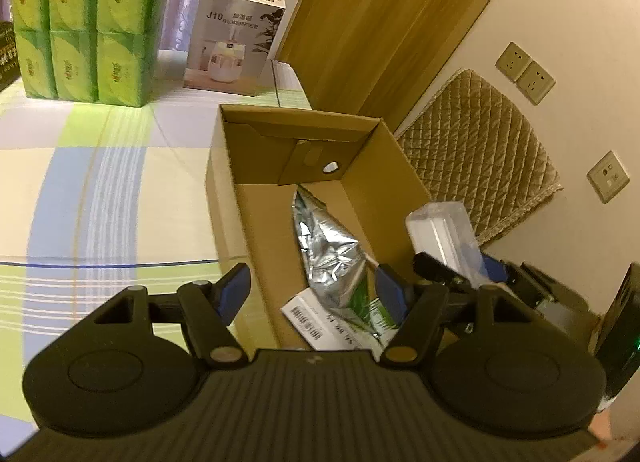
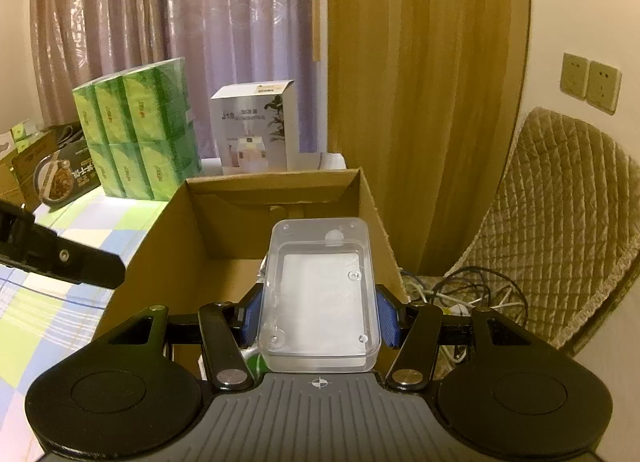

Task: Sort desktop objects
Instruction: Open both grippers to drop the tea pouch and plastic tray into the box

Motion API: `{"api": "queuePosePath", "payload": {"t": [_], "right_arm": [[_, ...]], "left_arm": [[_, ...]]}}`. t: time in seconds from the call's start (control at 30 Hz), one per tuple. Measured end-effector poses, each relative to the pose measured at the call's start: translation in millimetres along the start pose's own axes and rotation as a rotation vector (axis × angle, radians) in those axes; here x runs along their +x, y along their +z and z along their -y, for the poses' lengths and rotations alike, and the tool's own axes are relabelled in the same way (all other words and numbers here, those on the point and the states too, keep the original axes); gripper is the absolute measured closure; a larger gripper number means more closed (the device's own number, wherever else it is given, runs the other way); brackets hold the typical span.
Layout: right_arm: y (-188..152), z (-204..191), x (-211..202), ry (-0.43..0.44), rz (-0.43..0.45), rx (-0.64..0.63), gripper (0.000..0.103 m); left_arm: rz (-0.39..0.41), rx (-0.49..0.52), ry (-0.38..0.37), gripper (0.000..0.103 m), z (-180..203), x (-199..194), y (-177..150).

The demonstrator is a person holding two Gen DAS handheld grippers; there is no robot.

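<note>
While our right gripper [image 2: 318, 312] clamps the clear plastic box [image 2: 320, 294] between its blue pads, that box hangs over the cardboard carton [image 2: 176, 230] ahead | our left gripper [image 1: 310, 290] gapes empty, nothing between its pads | silver foil pouch [image 1: 328, 250] lies inside the carton, just beyond the left fingertips.

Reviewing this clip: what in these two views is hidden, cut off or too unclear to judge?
- Floor of the cardboard box, right wrist view: the clear plastic container in the right gripper covers it.
- White labelled packet, left wrist view: the silver foil bag and the left gripper cover part of it; its print is too blurred to read.
- Dark food box, right wrist view: partly behind the green tissue packs.
</note>
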State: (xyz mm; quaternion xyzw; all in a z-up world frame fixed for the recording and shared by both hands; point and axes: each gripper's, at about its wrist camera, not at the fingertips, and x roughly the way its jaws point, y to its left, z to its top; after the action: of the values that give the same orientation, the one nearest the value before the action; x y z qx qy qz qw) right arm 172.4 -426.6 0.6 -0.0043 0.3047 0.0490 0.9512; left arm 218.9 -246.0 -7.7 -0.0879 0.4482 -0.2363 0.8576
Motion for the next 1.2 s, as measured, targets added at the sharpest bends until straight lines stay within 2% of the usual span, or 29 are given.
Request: {"api": "queuePosePath", "payload": {"t": [0.17,0.4,0.63,0.8,1.03,1.07,1.17,1.2], "right_arm": [[3.7,-6.2,0.3,0.01,0.0,-0.008,0.049],[9.1,-13.3,4.5,0.031,-0.013,-0.01,0.049],[12.1,-17.7,8.6,0.042,-0.018,-0.01,0.049],[15.4,-22.2,12.1,0.05,-0.018,-0.022,0.049],[25.6,-28.4,17.5,0.097,-0.002,-0.012,0.049],[27.3,-29.6,17.7,0.103,0.005,-0.012,0.049],[30.5,-32.0,15.5,0.097,0.027,-0.012,0.035],[30.4,-32.0,14.3,0.097,0.031,-0.012,0.035]], "left_arm": [[0.003,0.032,0.021,0.039,-3.2,-6.3,-3.1],[0.011,0.076,0.043,0.028,-6.8,-12.7,-5.8],[0.016,0.11,0.071,0.024,-13.6,-15.6,-9.0],[0.033,0.153,0.091,0.016,-16.5,-19.6,-12.5],[0.054,0.147,0.09,0.011,-22.7,-24.8,-15.9],[0.056,0.153,0.092,0.01,-22.4,-25.7,-16.5],[0.053,0.161,0.089,0.01,-22.7,-27.3,-18.1],[0.053,0.16,0.089,0.01,-23.5,-27.9,-18.8]]}}
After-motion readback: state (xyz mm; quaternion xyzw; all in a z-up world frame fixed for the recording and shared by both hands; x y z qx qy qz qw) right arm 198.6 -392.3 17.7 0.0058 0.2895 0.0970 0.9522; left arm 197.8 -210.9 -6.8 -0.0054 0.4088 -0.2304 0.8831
